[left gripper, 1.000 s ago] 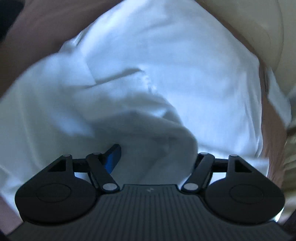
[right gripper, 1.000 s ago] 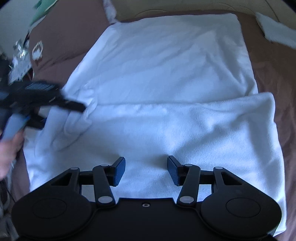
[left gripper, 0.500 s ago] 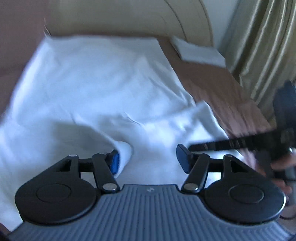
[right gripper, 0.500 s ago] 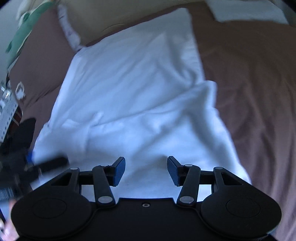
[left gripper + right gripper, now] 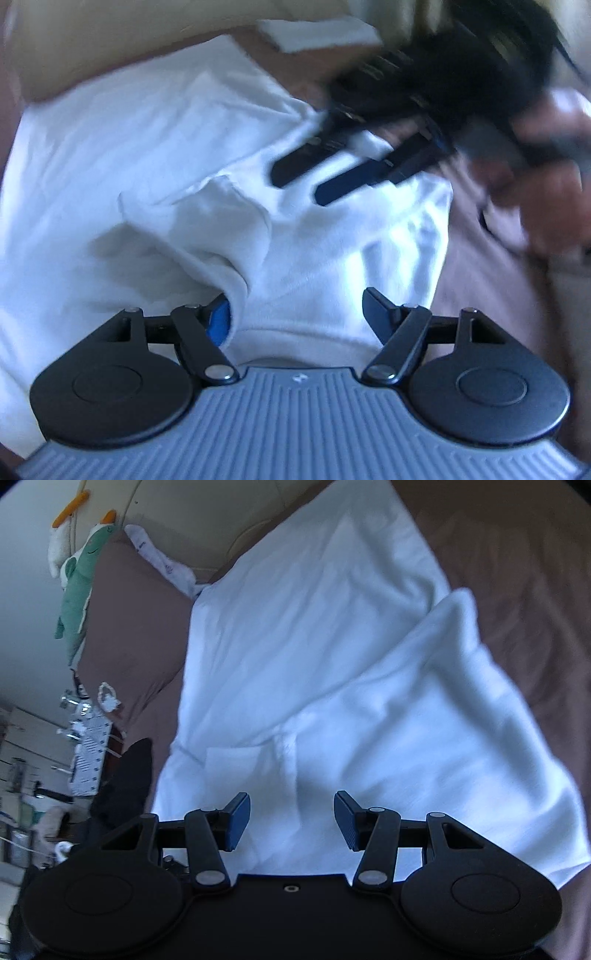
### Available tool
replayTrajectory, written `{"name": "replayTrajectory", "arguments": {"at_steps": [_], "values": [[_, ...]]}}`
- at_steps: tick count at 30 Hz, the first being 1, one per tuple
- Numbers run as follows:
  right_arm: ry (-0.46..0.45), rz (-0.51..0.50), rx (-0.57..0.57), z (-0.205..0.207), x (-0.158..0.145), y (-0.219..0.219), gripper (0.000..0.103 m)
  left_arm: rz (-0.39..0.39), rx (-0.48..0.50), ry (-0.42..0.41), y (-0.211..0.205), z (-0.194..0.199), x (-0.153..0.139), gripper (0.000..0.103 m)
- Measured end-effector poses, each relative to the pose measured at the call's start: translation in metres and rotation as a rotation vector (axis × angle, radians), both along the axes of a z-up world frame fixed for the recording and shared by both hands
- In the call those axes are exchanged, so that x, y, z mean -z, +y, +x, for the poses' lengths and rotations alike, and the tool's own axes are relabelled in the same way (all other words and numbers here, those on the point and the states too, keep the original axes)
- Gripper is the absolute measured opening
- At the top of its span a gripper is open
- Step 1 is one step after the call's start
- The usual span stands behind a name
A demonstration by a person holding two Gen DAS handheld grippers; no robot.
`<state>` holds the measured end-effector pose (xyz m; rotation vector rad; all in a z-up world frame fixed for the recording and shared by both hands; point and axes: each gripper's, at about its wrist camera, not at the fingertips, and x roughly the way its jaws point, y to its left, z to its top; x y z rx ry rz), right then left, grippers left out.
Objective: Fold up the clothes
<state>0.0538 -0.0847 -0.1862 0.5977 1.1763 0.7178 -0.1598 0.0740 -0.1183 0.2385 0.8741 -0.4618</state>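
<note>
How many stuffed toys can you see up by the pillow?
2. A green stuffed toy hangs down beside the brown pillow, and a white one with orange tips sits just above it, against the wall. Others may be hidden beyond the picture's edge.

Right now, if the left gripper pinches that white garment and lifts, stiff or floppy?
Probably floppy: the white garment lies in soft folds and wrinkles on the bed. Likely light, since its folded-over edge bunches up. It would probably drape and sag from a single pinch.
</note>
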Motion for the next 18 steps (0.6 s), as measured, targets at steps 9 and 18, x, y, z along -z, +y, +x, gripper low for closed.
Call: {"name": "replayTrajectory", "arguments": {"at_steps": [9, 18], "values": [[-0.013, -0.072, -0.314, -0.004, -0.025, 0.089, 0.069, 0.094, 0.123, -0.032, -0.014, -0.022, 0.015, 0.072], [-0.057, -0.192, -0.224, -0.003, -0.025, 0.084, 0.004, -0.028, 0.063, 0.026, 0.052, -0.027, -0.014, 0.067]]}}
